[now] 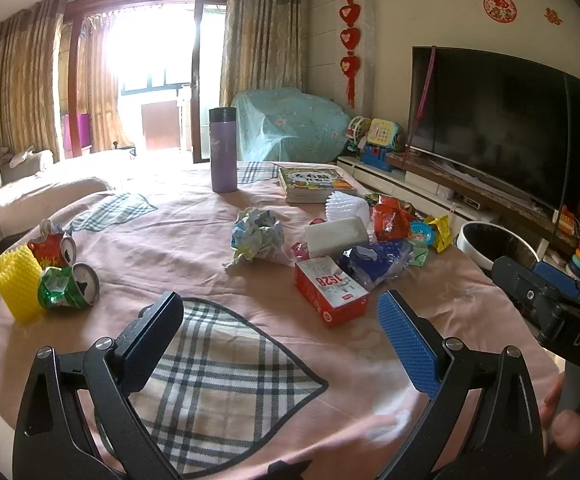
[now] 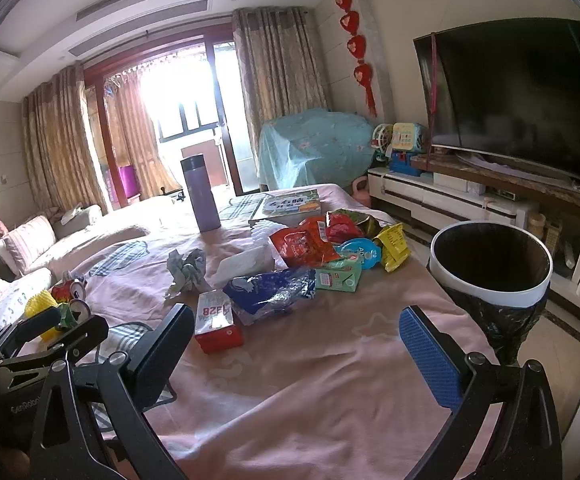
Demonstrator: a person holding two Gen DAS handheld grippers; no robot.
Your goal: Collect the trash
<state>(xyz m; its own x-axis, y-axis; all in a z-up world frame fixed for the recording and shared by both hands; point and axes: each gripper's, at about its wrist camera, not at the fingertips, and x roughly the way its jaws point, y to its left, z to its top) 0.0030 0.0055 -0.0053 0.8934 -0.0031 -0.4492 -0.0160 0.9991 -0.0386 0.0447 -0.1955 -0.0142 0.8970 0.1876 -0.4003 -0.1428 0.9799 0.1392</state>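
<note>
— Looking at it from here, both tools are hovering low over the pink-covered surface point(image 1: 194, 256), and nothing is being carried yet. The left hand-held gripper point(image 1: 280, 312) is standing spread wide above the plaid mat point(image 1: 226, 380), and the right hand-held gripper point(image 2: 296, 328) is spread just as wide, pinching nothing.

— So how far along is the collecting?

— Barely begun, I'm judging. The trash is all lying out: a red box point(image 1: 330, 292) sitting nearest, a crumpled blue bag point(image 2: 270, 290) just beside it, a paper wad point(image 1: 256, 236) toward the middle, and a heap of snack wrappers point(image 2: 318, 240) with a green carton point(image 2: 338, 278) on the right. Over on the far left two crushed cans point(image 1: 68, 276) are lying against a yellow foam sleeve point(image 1: 16, 280).

— And the bin?

— The bin point(image 2: 490, 292) is standing off the right edge, lined with a black bag, and its inside is looking dark; I cannot tell whether anything is in it.

— What stays put?

— Probably the purple flask point(image 1: 223, 150) and the books point(image 1: 314, 184) at the far end; those aren't looking like rubbish. Everything else is waiting, and the right tool is nearest the red box and the bin.
</note>
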